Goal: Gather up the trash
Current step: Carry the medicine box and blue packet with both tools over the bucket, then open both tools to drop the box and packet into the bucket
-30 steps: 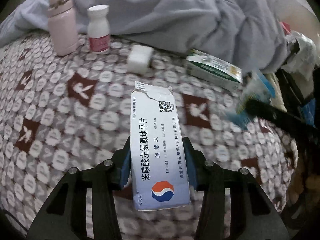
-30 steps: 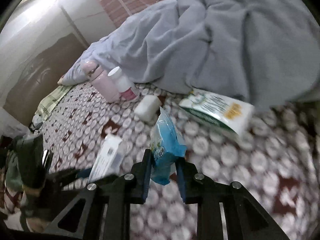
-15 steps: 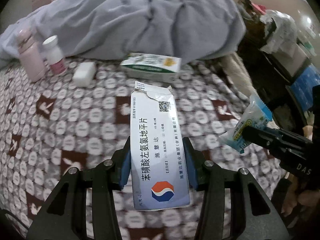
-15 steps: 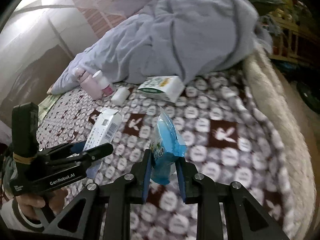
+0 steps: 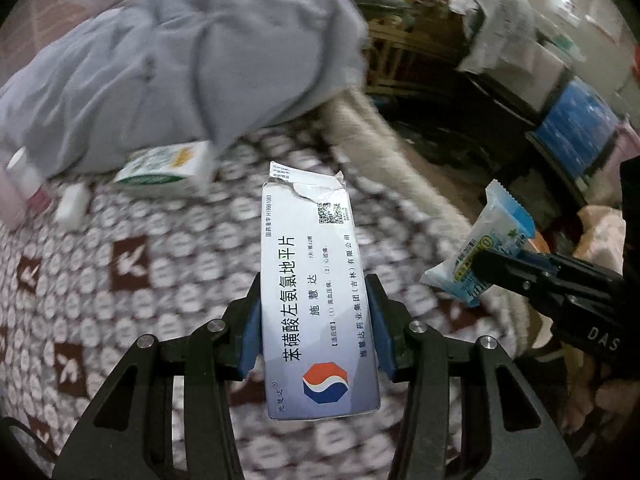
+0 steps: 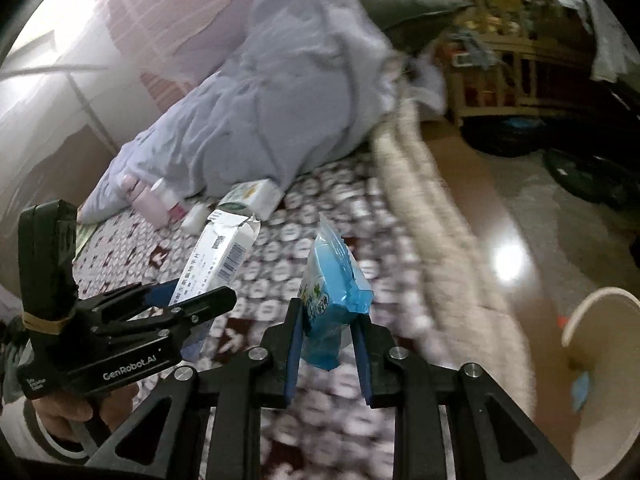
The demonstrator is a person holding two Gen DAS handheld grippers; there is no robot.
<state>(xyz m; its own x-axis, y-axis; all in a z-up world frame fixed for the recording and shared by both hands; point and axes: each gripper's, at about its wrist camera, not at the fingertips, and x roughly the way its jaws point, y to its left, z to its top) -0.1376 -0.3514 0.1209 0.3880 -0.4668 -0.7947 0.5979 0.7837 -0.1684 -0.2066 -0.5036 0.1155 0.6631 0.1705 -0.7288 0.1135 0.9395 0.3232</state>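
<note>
My left gripper [image 5: 314,320] is shut on a white medicine box [image 5: 312,280] with a torn top flap, held above the patterned bed cover [image 5: 120,280]. It also shows in the right wrist view [image 6: 208,300], holding the box [image 6: 220,256]. My right gripper [image 6: 326,344] is shut on a blue wipes packet [image 6: 330,300]. That packet [image 5: 488,240] and gripper [image 5: 500,268] show at the right of the left wrist view. A cream bin [image 6: 600,344] with a blue scrap inside stands on the floor at the lower right.
On the bed lie a green-white box [image 5: 168,168], a small white block [image 5: 72,208], a pink flask [image 6: 144,200] and a white pill bottle [image 6: 168,198], beside a grey duvet [image 5: 200,60]. A furry bed edge [image 6: 440,220] borders the brown floor [image 6: 520,220]. Cluttered shelves stand beyond.
Both grippers have swung right, away from the bed's middle toward its edge and the floor, still holding their items. The cream bin has come into the right wrist view.
</note>
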